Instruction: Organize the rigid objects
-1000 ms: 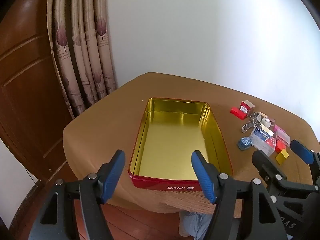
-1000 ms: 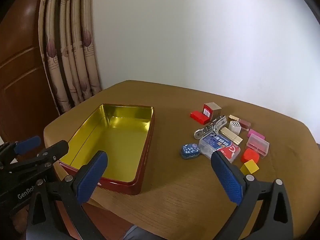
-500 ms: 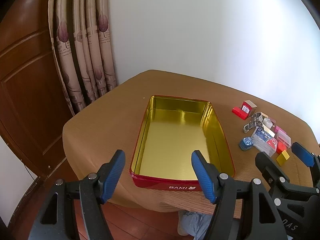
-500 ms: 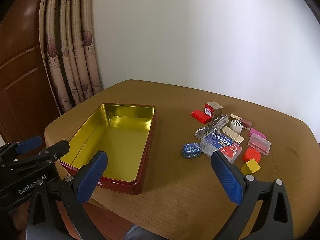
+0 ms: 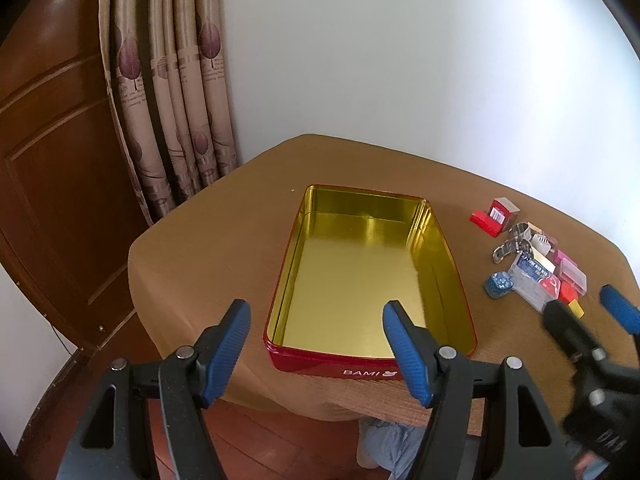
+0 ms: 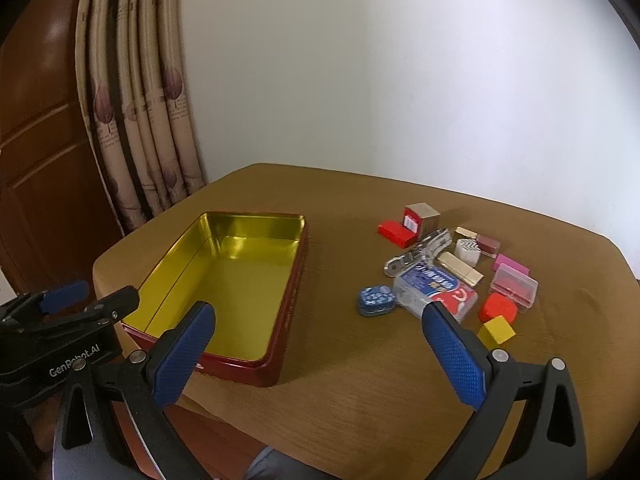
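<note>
L tongs (image 5: pixel 316 346): jaws wide apart, nothing between them, held above the near edge of the worktop (image 5: pixel 224 248). Red tin (image 5: pixel 372 354) w/ gold interior sits straight ahead of L tongs, long axis running away from them; no items inside. "BAMI" printed on its near wall.

R tongs (image 6: pixel 320 344): jaws also spread wide, nothing gripped, held over the near worktop edge, w/ the tin ahead-left of them.

Small rigid items clustered on the worktop ahead-right of R tongs, well apart from the tin: blue patterned mini tin (image 6: pixel 375 300) nearest the tin side; clear box w/ blue-red label (image 6: pixel 434 286) just beside it; yellow cube (image 6: pixel 496 330) and red block (image 6: pixel 498 307) closest to R tongs' right finger; clear case w/ red contents (image 6: pixel 514 287); pink block (image 6: pixel 510 263); gold bar (image 6: pixel 460 268); metal clip-like piece (image 6: pixel 416 254); red flat block (image 6: pixel 396 233) beside a small boxed cube (image 6: pixel 420 216) at the far end.

Curtain (image 5: pixel 168 92) and wooden door (image 5: pixel 52 160) behind-left of the worktop.
</note>
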Available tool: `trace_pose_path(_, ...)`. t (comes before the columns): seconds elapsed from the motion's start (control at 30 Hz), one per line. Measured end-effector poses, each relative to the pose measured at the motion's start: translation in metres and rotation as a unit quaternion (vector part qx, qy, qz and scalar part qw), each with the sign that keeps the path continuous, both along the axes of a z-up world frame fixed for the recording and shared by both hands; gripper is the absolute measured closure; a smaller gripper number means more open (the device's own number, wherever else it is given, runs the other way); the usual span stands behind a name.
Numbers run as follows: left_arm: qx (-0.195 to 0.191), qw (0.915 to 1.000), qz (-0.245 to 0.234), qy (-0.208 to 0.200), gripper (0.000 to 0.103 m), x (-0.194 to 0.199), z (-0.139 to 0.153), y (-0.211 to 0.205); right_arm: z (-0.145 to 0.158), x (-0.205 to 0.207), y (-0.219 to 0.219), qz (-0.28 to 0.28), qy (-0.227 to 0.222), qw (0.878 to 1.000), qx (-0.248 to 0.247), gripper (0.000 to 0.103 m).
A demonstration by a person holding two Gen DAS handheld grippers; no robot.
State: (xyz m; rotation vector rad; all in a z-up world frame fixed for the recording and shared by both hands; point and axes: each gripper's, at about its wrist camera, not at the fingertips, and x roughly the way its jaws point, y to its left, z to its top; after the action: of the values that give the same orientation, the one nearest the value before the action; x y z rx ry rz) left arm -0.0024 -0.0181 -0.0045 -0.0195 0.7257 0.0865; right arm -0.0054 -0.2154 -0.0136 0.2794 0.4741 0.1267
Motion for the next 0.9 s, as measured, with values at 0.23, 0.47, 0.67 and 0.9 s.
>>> trace_pose_path(0.23,0.011,0.9999,-0.005,0.006,0.033,0.0,-0.002,-0.005,-0.012,-0.012,-0.056,-0.041,0.007,0.999,0.004,0.0)
trace_pose_path(0.47,0.034,0.999,-0.026,0.013,0.033,-0.001,-0.006,-0.022,-0.053,-0.009,-0.146,-0.136,0.051,0.989,0.01,0.0)
trace_pose_path(0.67,0.079,0.9953,-0.049,0.025,0.033,-0.002,-0.012,-0.052,-0.092,0.003,-0.224,-0.219,0.094,0.971,0.01,0.0)
trace_pose_path(0.9,0.082,0.9927,-0.077,0.046,0.033,0.001,-0.017,-0.083,-0.131,0.023,-0.283,-0.27,0.131,0.954,-0.023,0.0)
